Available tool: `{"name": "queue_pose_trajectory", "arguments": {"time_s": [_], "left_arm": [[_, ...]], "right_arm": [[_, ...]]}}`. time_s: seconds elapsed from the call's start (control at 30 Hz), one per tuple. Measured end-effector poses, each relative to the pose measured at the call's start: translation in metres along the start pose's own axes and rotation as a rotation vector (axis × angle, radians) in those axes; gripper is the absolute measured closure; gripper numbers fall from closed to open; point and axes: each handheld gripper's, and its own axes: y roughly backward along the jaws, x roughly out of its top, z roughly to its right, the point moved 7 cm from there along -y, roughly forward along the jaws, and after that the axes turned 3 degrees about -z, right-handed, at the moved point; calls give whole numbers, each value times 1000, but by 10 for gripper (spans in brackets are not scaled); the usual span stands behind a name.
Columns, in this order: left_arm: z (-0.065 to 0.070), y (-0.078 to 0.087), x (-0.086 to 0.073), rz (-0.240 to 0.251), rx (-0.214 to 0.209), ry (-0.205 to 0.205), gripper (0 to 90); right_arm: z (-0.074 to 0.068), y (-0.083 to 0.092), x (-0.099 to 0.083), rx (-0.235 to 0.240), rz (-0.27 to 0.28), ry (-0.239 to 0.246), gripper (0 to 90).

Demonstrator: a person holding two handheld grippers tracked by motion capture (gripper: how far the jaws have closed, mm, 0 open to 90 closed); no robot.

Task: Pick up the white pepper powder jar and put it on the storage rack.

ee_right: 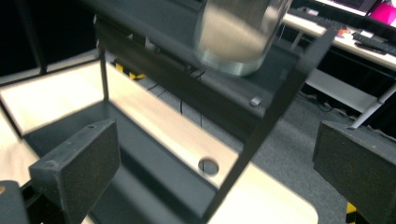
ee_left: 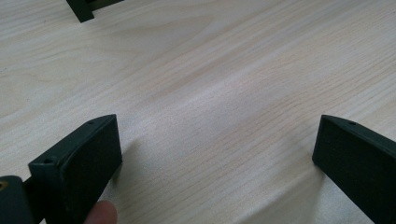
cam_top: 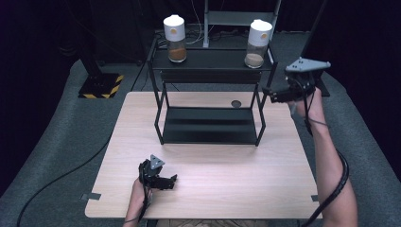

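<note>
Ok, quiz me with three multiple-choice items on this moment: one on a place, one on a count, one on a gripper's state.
1. Where do the jars stand?
A rack's top shelf
B tabletop
C floor

2. How many white-capped jars are there?
A one
B two
C three

3. The right gripper's jaws are:
A shut on a jar
B open, empty
C shut, empty

Answers:
1 A, the left jar and the right jar sit atop the black rack.
2 B, one near each end.
3 B, the right gripper has its pads wide apart beside the rack.

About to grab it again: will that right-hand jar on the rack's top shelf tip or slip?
Right-hand jar is tall and narrow with a big white cap, so probably tippy. Its smooth clear wall may slip. It is only part filled, so likely light.
</note>
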Motion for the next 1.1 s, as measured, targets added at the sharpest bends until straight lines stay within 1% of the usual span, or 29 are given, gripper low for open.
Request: {"name": "queue_pose_trajectory", "arguments": {"time_s": [0.03,0.1,0.23,0.3,0.33,0.37,0.43,0.53,0.6,0.67,0.7,0.77,0.8,0.87,0.93,1.0,1.1], "left_arm": [[0,0,0,0,0,0,6],[0,0,0,0,0,-1,6],[0,0,0,0,1,-2,6],[0,0,0,0,2,-1,5],[0,0,0,0,1,-1,5],[0,0,0,0,1,-1,5],[0,0,0,-1,1,-1,4],[0,0,0,-1,1,0,4],[0,0,0,-1,1,2,3],[0,0,0,-1,1,2,3],[0,0,0,-1,1,1,3],[0,0,0,-1,1,2,3],[0,0,1,-2,1,0,3],[0,0,1,-2,1,0,3],[0,0,1,-2,1,0,3],[0,0,1,-1,1,0,3],[0,0,1,-1,2,-1,3]], "right_arm": [[-3,4,-10,6,-5,1,0],[-7,7,-25,12,-13,0,0],[-19,13,-56,9,-39,2,0],[-25,16,-76,19,-48,-10,0],[-28,16,-85,17,-58,-11,0],[-33,17,-97,14,-66,-21,0],[-37,16,-110,19,-83,-31,0],[-44,14,-136,28,-106,-63,0],[-51,11,-158,26,-114,-104,0],[-61,7,-182,10,-112,-146,0],[-65,4,-193,11,-127,-161,0],[-73,-2,-211,-2,-158,-182,0],[-75,-3,-219,-2,-165,-197,0],[-79,-5,-232,3,-159,-230,0],[-81,-5,-240,7,-160,-246,0],[-84,-7,-246,7,-166,-250,0],[-85,-9,-249,2,-181,-240,0]]}}
